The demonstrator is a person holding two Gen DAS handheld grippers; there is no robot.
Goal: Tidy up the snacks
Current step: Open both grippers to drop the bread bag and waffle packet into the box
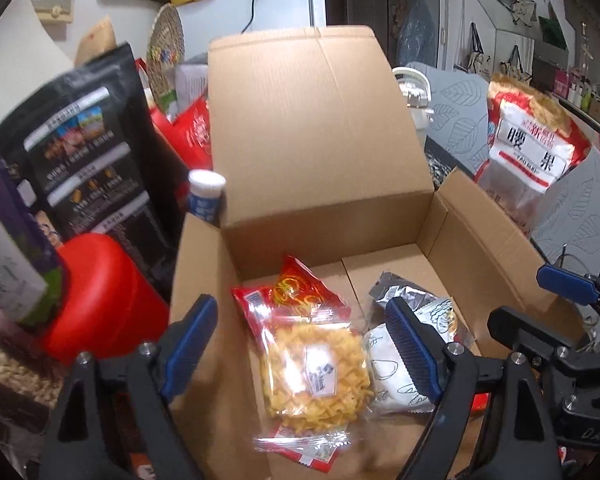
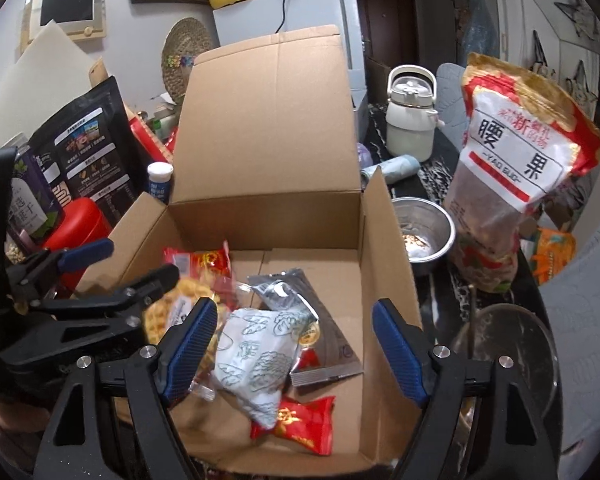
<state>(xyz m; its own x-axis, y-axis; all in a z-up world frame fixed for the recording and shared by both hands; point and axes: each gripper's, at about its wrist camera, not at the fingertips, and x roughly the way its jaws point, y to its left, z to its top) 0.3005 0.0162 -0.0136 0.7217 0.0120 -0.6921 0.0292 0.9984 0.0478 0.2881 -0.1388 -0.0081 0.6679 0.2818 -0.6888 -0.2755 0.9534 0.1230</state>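
An open cardboard box holds several snack packets. In the left wrist view a clear packet of yellow crisps lies on a red packet, beside a white leaf-print packet and a silver packet. My left gripper hangs open over the crisps without touching them. My right gripper is open above the white packet and the silver packet in the box; another red packet lies nearer. Each gripper also shows at the edge of the other's view.
A tall cashew bag, a steel bowl, a glass bowl and a white kettle stand right of the box. On its left are a black pouch, a red container and a small white tube.
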